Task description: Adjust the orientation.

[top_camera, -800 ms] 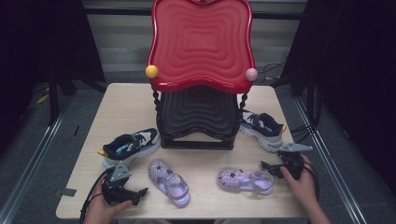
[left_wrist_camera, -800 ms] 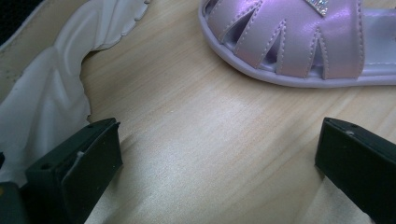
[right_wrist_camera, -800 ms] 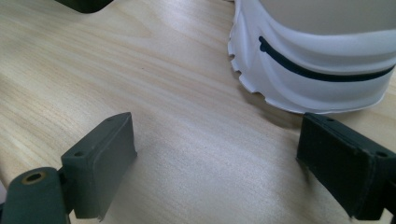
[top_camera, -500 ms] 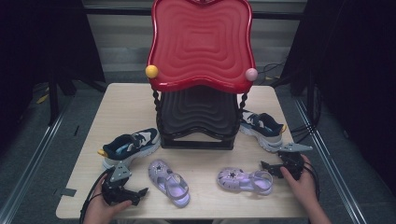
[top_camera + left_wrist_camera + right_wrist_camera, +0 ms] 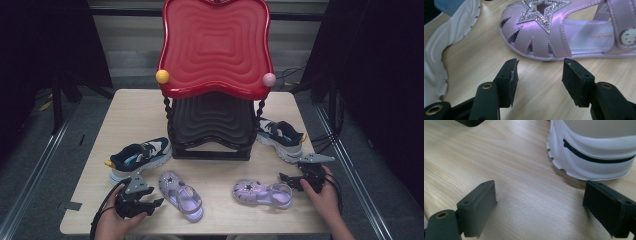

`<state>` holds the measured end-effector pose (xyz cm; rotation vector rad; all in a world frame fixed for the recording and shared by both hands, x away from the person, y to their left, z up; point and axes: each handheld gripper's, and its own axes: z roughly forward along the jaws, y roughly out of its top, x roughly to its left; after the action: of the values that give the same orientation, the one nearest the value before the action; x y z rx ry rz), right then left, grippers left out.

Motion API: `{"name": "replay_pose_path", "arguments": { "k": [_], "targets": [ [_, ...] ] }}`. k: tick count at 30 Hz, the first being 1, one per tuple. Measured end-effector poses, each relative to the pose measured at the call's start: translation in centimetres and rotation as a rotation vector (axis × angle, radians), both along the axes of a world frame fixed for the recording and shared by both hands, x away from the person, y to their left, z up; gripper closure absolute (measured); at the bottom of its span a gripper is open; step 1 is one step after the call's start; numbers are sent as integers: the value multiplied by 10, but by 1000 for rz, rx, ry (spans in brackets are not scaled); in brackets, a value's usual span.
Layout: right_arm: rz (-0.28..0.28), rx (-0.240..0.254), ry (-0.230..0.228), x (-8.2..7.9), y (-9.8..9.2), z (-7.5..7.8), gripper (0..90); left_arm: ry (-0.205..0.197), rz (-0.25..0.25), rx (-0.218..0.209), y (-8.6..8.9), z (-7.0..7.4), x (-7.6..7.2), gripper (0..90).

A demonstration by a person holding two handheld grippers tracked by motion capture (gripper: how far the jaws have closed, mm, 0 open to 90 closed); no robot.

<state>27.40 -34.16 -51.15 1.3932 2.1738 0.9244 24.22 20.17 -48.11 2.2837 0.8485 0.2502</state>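
**Both tools poised at the shoes, nothing picked up yet**

Compared with the high views from a moment ago, nothing on the table has shifted: both hands and all four shoes sit where they were. That stillness suggests the work is at its start, with each hand lined up and no grasp made.

The left tool rests near the front left edge of the table, its jaws parted to a middling width with bare wood between them. In the left gripper view, the left tool points at the toe of the left purple sandal, which lies flat just ahead of the pads, close but apart from them. In the high view this sandal lies just right of the tool, and a dark blue sneaker sits behind it, close by.

The right tool sits at the front right, jaws spread wide and holding nothing. Its own view shows the right tool over bare table, with the white sole of the other sneaker just beyond the pads. The right purple sandal lies just to its left in the high view.

Behind the shoes stands a red and black two-tier rack, empty, the likely place for them.
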Motion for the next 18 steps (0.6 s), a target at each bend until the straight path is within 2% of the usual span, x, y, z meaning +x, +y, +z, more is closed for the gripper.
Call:
{"name": "replay_pose_path", "arguments": {
  "k": [4, 6, 8, 10, 13, 15, 18],
  "targets": [
    [0, 0, 1, 0, 0, 0, 105, 3, -8, 27, -3, 1, 6, 586],
    [-1, 0, 1, 0, 0, 0, 105, 13, -11, 47, -4, 4, 8, 692],
    [0, 0, 0, 0, 0, 0, 105, 40, 10, 43, -4, 5, 8, 779],
    [0, -1, 1, 0, 0, 0, 105, 90, 14, 21, -4, 4, 10, 849],
    [0, -1, 0, 0, 0, 0, 105, 114, 20, 43, -5, 2, 13, 890],
    [-1, 0, 1, 0, 0, 0, 105, 102, 35, 37, -5, 0, 15, 894],
    [0, 0, 0, 0, 0, 0, 105, 105, 45, 44, -6, -2, 21, 899]
  ]
}}
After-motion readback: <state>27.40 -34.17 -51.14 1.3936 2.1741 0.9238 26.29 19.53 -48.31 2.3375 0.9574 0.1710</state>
